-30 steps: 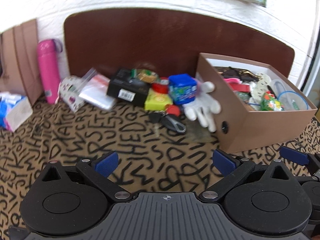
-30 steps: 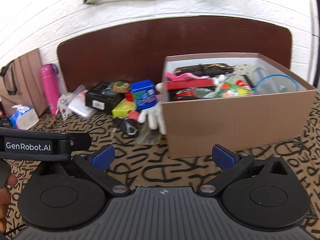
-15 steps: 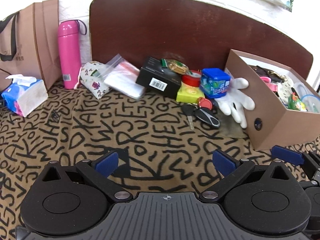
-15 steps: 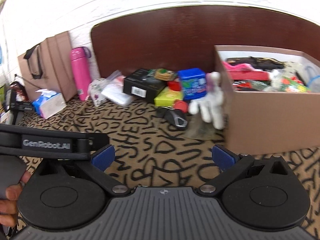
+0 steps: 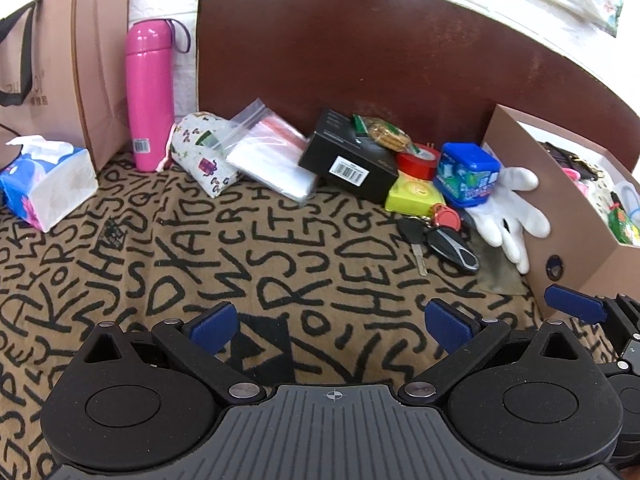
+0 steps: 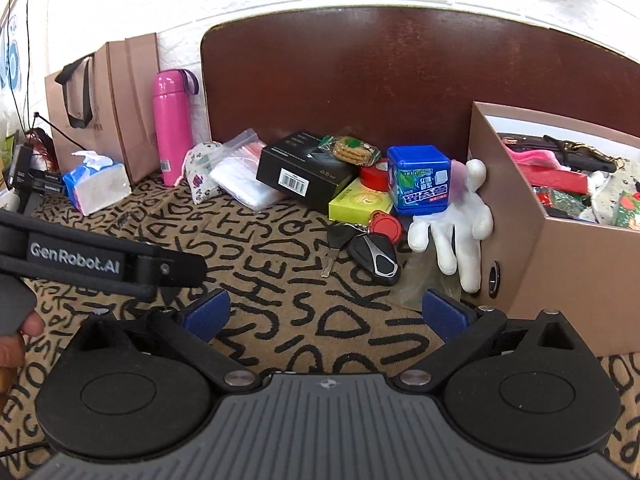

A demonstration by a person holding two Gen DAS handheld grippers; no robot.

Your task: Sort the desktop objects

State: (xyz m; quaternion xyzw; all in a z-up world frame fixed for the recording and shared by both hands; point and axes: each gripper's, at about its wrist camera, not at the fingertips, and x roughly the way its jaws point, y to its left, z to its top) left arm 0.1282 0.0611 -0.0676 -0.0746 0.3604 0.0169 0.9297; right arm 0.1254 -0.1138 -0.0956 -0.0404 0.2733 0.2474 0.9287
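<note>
A pile of loose objects lies against the brown backboard: a black box (image 5: 352,164) (image 6: 304,174), a blue tub (image 5: 466,174) (image 6: 420,180), a yellow-green pack (image 5: 414,194) (image 6: 360,202), red tape (image 5: 416,160), a cookie packet (image 6: 352,148), car keys (image 5: 444,240) (image 6: 368,254), a white glove (image 5: 512,208) (image 6: 452,224) and a clear zip bag (image 5: 268,160) (image 6: 240,178). The brown cardboard box (image 5: 572,256) (image 6: 560,264) at the right holds several items. My left gripper (image 5: 332,328) and right gripper (image 6: 326,316) hang open and empty over the cloth, short of the pile.
A pink bottle (image 5: 150,96) (image 6: 170,120), a paper bag (image 5: 52,68) (image 6: 108,100), a tissue pack (image 5: 44,180) (image 6: 96,186) and a patterned pouch (image 5: 196,152) stand at the left. The left gripper's body (image 6: 100,264) crosses the right wrist view, a hand (image 6: 16,340) below it.
Both views have swung left and drawn back from the cardboard box, bringing the pile, pink bottle and paper bag into view. Both grippers stayed open.
</note>
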